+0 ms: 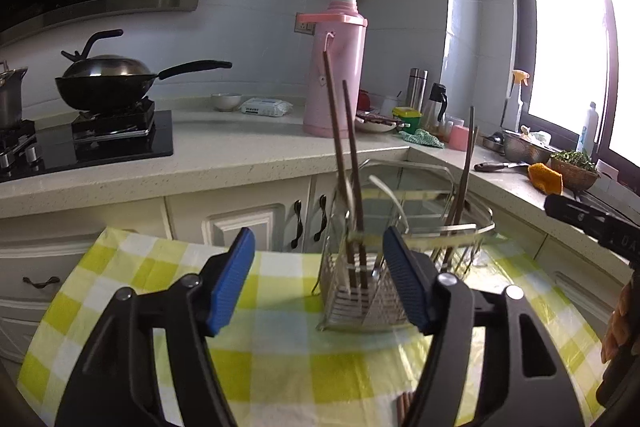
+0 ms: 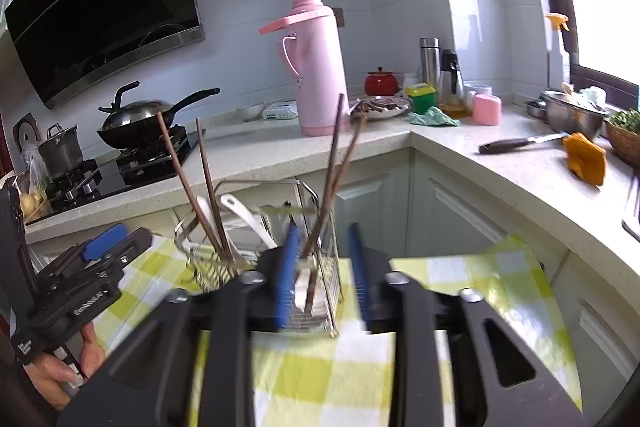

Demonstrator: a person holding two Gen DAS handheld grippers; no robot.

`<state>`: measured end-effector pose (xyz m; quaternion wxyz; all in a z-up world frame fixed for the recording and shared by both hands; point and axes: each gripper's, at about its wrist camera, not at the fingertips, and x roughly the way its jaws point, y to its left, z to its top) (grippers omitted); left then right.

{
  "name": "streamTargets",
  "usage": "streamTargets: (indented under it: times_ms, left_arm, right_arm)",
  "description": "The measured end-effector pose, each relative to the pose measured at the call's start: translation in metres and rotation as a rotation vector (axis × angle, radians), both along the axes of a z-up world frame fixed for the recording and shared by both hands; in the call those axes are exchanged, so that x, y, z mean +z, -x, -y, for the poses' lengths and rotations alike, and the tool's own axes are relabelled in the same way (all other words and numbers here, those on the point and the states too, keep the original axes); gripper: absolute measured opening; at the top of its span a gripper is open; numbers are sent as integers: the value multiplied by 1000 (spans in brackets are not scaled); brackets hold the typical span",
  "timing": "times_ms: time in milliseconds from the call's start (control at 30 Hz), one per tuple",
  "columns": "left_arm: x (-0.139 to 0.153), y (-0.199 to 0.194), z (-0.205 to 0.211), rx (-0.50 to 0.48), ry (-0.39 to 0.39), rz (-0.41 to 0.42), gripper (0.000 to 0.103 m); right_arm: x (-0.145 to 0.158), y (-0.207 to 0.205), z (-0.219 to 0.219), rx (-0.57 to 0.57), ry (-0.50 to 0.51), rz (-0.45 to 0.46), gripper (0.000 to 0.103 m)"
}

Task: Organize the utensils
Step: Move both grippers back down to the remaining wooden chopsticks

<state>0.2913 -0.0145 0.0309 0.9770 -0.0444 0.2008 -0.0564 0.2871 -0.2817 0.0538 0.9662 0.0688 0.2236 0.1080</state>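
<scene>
My left tongs [image 1: 318, 281] stand wide open with nothing between the blue pads, pointing across the checked cloth [image 1: 160, 275] that covers the desk. My right tongs [image 2: 324, 275] are open too, their pads apart and pressing on nothing, though the near end of the rack shows in the gap between them.

The metal utensil rack [image 1: 360, 291] stands on the cloth just past the tips of both tongs. In its left part two brown chopsticks [image 1: 340, 163] stand nearly upright, side by side, leaning a little left at the top. In its right part another pair of chopsticks [image 1: 466, 167] leans to the right. A pale spoon handle [image 1: 390, 193] curves up between the two pairs. Whether any pad touches the rack I cannot tell.

From the right wrist view, my left tongs show at the left edge with a hand [image 2: 60, 367] under them.

Far behind the rack, a pink thermos [image 1: 336, 67] stands on the kitchen counter. Far left, a black wok [image 1: 104, 83] with a lid sits on the stove. Far right on the counter lies a knife [image 2: 516, 143] beside an orange cloth [image 2: 584, 157].
</scene>
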Motion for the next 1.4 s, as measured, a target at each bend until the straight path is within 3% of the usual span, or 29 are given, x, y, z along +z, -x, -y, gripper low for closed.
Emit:
streamTargets:
  times_ms: [200, 267, 333, 467, 567, 767, 933, 1000, 1067, 1133, 1400]
  left_arm:
    - [-34, 59, -24, 19, -13, -89, 77]
    - [-46, 79, -30, 28, -17, -109, 83]
    - [-57, 98, -32, 21, -20, -131, 87]
    - [-76, 134, -28, 4, -82, -148, 98]
    - [-80, 149, -23, -13, -126, -155, 99]
    - [-81, 147, -20, -43, -143, -206, 99]
    - [-83, 138, -17, -26, -193, -241, 99]
    - [-83, 135, -20, -23, -181, -246, 99]
    - [-83, 131, -24, -30, -160, -246, 99]
    - [-83, 126, -29, -26, -136, -253, 98]
    - [-89, 116, -43, -9, -82, -294, 98]
  right_arm:
    - [-26, 58, 11, -41, -16, -36, 67]
    - [-37, 77, 8, -53, 1, -63, 82]
    - [-50, 95, 0, -67, 25, -92, 85]
    - [-80, 120, -22, -78, 65, -166, 85]
    - [-99, 130, -42, -58, 89, -216, 85]
    - [-117, 136, -71, -52, 121, -274, 85]
    - [-129, 119, -75, -50, 65, -355, 85]
    - [-133, 113, -76, -54, 56, -384, 81]
    - [-137, 106, -77, -74, 54, -416, 69]
    - [-141, 101, -77, -87, 51, -435, 63]
    - [-142, 94, -95, -48, 96, -438, 47]
